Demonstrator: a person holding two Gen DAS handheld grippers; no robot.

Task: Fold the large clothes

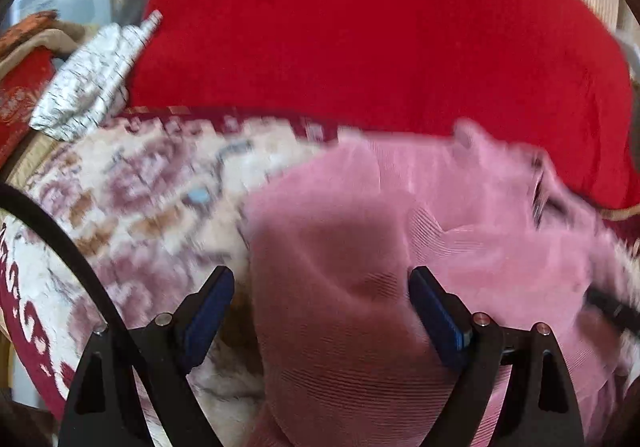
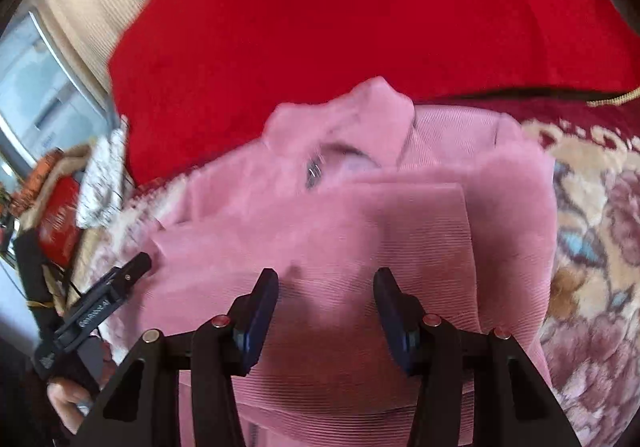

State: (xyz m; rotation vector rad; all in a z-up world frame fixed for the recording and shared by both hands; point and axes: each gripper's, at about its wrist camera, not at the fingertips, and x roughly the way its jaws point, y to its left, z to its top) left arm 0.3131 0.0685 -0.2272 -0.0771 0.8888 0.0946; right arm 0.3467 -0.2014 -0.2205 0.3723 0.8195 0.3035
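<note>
**Inspector A:** Left wrist view. The left hand-held gripper [image 1: 322,287] stands wide, its blue pads [image 1: 210,311] well apart. A fold of the pink garment [image 1: 340,287] lies between them, though neither pad is seen to press it. The garment is ribbed and rests crumpled on a patterned rug [image 1: 152,183] of cream, maroon and brown. The picture is blurred.

**Inspector B:** And behind it?

**Inspector A:** A large red cushion [image 1: 360,27] beyond the rug. At its left edge, a silver-white wrapped bundle [image 1: 92,83]. A black cable [image 1: 56,235] curves across the lower left.

**Inspector B:** Right wrist view?

**Inspector A:** The right hand-held gripper [image 2: 326,299] is also open, at a narrower gap, holding nothing; its pads [image 2: 260,311] hover over the garment [image 2: 400,215]. The garment lies in flat overlapping layers, its collar [image 2: 360,115] towards the cushion [image 2: 320,7]. The rug [image 2: 592,227] shows at the right. At the lower left, the left hand-held gripper [image 2: 132,267] has its tip at the garment's edge; its opening cannot be read from here. A window [image 2: 40,99] is at the far left.
</note>
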